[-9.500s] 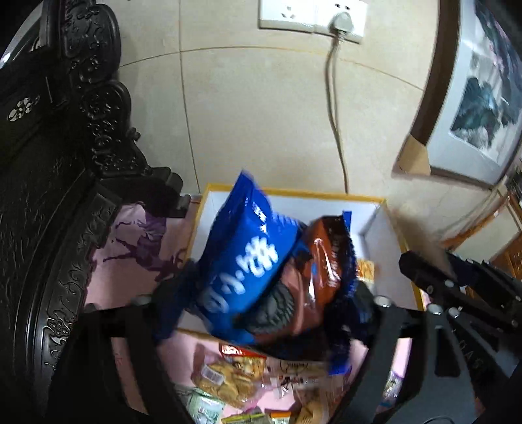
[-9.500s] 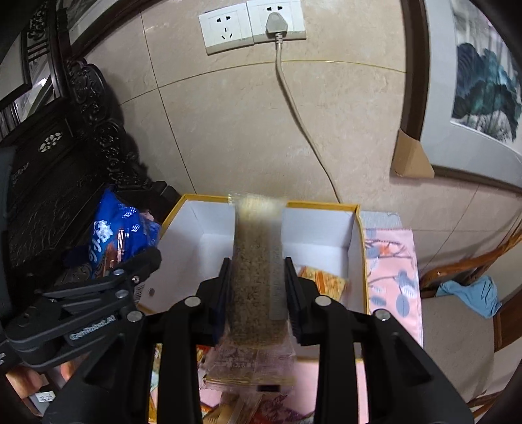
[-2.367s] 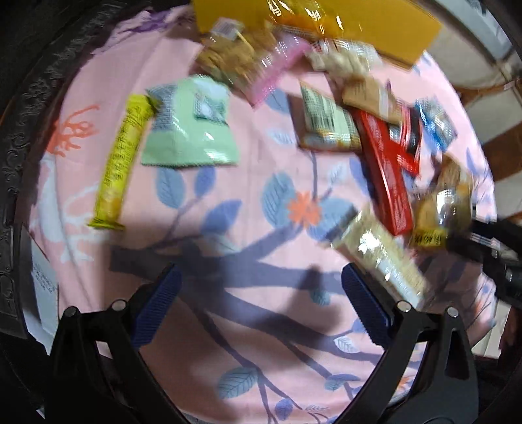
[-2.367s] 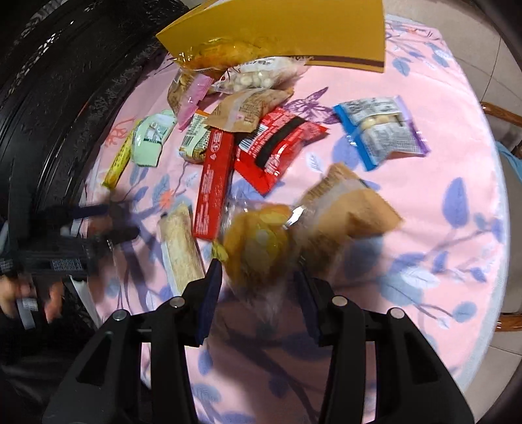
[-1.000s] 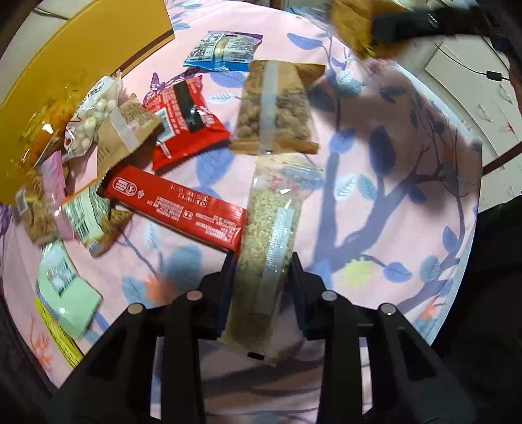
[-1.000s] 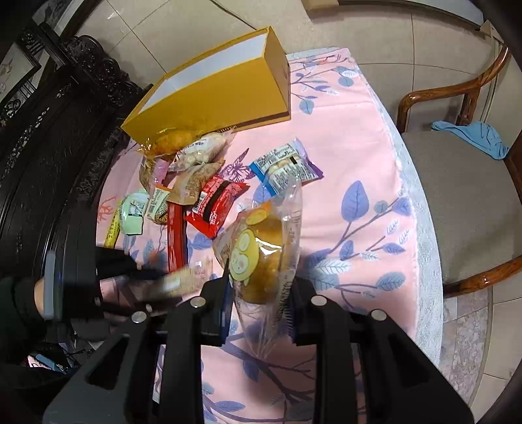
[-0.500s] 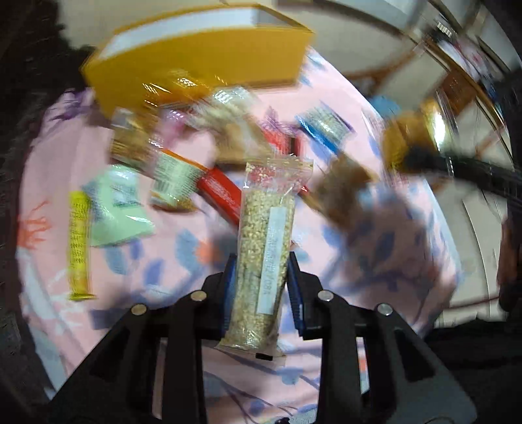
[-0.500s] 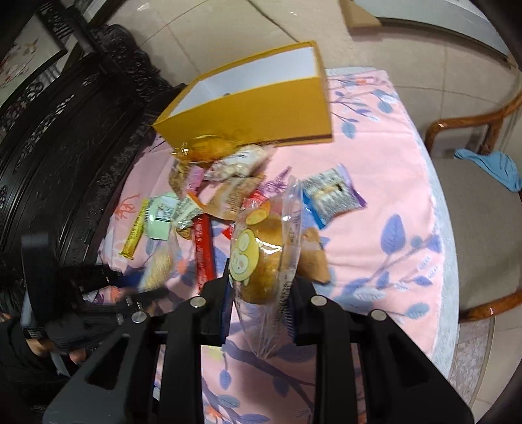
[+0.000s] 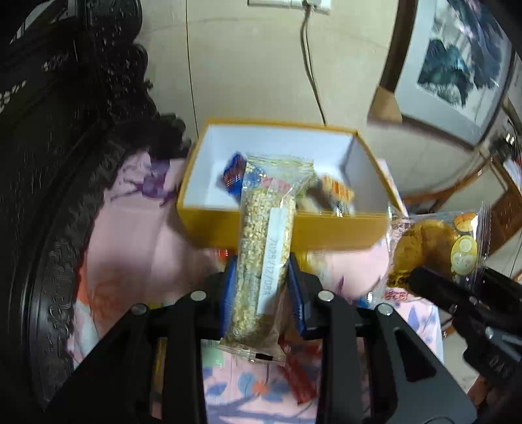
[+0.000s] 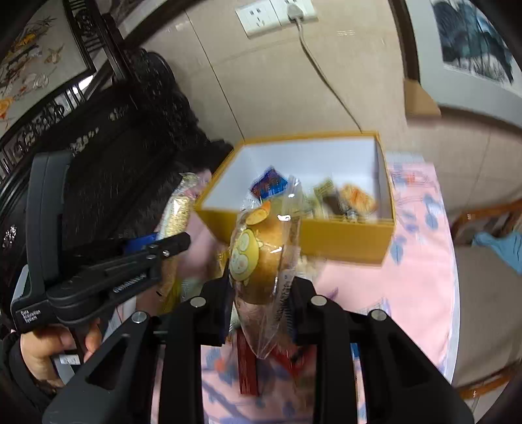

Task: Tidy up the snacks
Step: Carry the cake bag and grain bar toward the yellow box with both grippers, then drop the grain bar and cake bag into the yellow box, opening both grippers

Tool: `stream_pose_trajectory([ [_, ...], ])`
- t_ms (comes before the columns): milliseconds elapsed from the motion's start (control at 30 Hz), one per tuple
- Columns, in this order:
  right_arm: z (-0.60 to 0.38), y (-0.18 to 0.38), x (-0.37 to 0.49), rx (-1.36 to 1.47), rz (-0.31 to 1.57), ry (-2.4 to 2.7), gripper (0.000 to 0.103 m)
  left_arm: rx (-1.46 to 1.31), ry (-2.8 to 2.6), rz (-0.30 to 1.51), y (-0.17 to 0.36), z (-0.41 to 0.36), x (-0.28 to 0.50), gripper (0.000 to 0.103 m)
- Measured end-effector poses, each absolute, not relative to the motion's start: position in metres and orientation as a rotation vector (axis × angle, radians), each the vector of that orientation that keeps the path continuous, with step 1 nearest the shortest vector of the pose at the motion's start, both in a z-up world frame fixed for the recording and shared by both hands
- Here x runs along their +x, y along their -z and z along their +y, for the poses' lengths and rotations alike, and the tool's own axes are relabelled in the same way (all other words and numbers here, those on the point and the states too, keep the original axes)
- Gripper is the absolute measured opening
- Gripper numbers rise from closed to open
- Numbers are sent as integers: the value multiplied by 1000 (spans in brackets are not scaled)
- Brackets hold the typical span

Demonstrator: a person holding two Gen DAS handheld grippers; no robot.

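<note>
beige tiled wall (image 9: 254, 71) behind, with a socket (image 10: 274, 14) and a cord running down; a framed picture (image 9: 456, 62) leans at right, dark carved furniture (image 9: 65, 130) at left.

pink floral cloth (image 10: 421, 280) covers the table; a wooden chair (image 10: 486, 221) stands off its right side.

yellow box (image 9: 313, 233), white inside, sits at the far side of the cloth against the wall, open top up. a few snacks already lie in it: a blue packet (image 10: 267, 184), an orange one (image 10: 357, 197), others too blurred to name.

left gripper (image 9: 261, 287) is clamped on a long grain bar (image 9: 264, 248) in clear wrap. bar's long axis runs straight ahead along the fingers, its far end reaching over the box's near wall.

right gripper (image 10: 259, 290) is clamped on a bun (image 10: 257, 257) in a clear cartoon-print bag, held upright, its top overlapping the box's near rim in the right wrist view.

loose snacks remain on the cloth below both grippers, among them a red packet (image 10: 248, 368).

judgement: box lies dead ahead and a little below both loads. left looks slightly nearer, its bar already over the rim; a short push forward, then opening, should drop it in lengthwise. the bun needs a bit more reach, entering right of the bar to avoid a clash.
</note>
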State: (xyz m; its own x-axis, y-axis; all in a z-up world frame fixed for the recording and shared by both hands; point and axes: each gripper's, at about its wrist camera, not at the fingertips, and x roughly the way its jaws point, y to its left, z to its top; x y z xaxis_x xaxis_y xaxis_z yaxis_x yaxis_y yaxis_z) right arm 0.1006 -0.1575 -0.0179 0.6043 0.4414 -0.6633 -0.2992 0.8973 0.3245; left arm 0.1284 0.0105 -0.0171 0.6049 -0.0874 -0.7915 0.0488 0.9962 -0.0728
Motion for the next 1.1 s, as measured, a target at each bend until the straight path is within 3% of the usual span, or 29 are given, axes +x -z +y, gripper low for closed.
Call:
stream_pose_trajectory([
  [433,-159,6,188,205,804,-405,27,-42,76,921,14,7,208,29],
  [1000,-155,18,227,207,816,-395,28,-55,57,948,27,16,265,30],
  [1033,-156,16,229,211,810,-383,28,-52,55,948,26,15,267,31],
  [1100,-157,14,235,214,813,-352,37,-52,35,941,21,14,272,63],
])
